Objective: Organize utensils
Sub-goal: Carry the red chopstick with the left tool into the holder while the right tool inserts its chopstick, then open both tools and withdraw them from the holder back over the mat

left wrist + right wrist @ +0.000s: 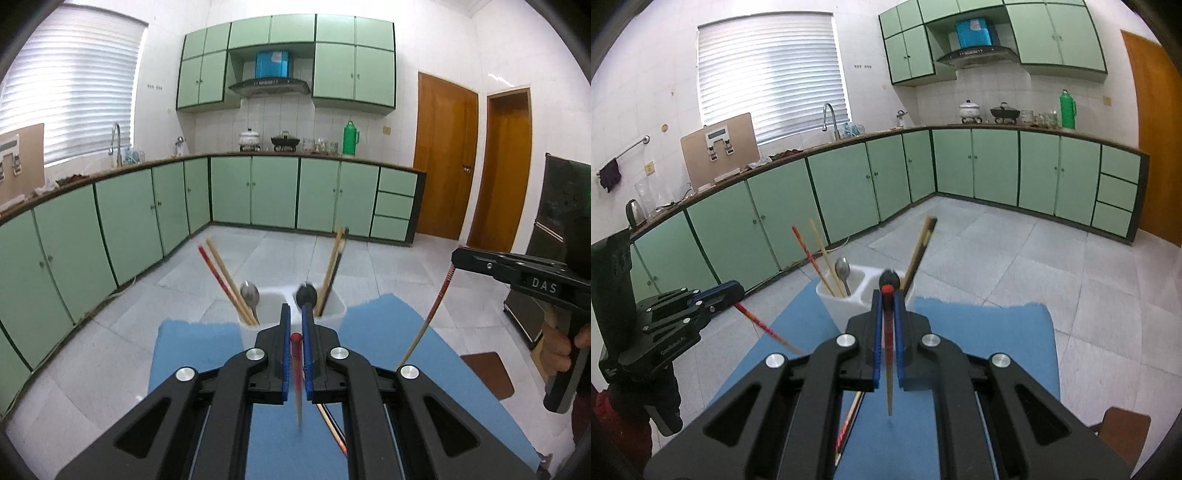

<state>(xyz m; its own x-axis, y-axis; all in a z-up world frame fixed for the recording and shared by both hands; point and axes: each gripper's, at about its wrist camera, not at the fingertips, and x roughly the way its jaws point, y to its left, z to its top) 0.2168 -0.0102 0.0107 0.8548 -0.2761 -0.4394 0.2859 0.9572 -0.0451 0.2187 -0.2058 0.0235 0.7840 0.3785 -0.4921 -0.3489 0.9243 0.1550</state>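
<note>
Legible markings are few. The right gripper (pixel 456 258), seen from the left wrist view, carries the white letters "DAS" on a small dark plate on the side of its body — clear and upright.

The left gripper (pixel 737 290), seen from the right wrist view, bears a line of pale lettering along the lower edge of its black body — too small and skewed to read with certainty.

The blue box (pixel 271 63) above the range hood (pixel 269 86) has a pale label stuck on its front; its print cannot be made out in either view.
</note>
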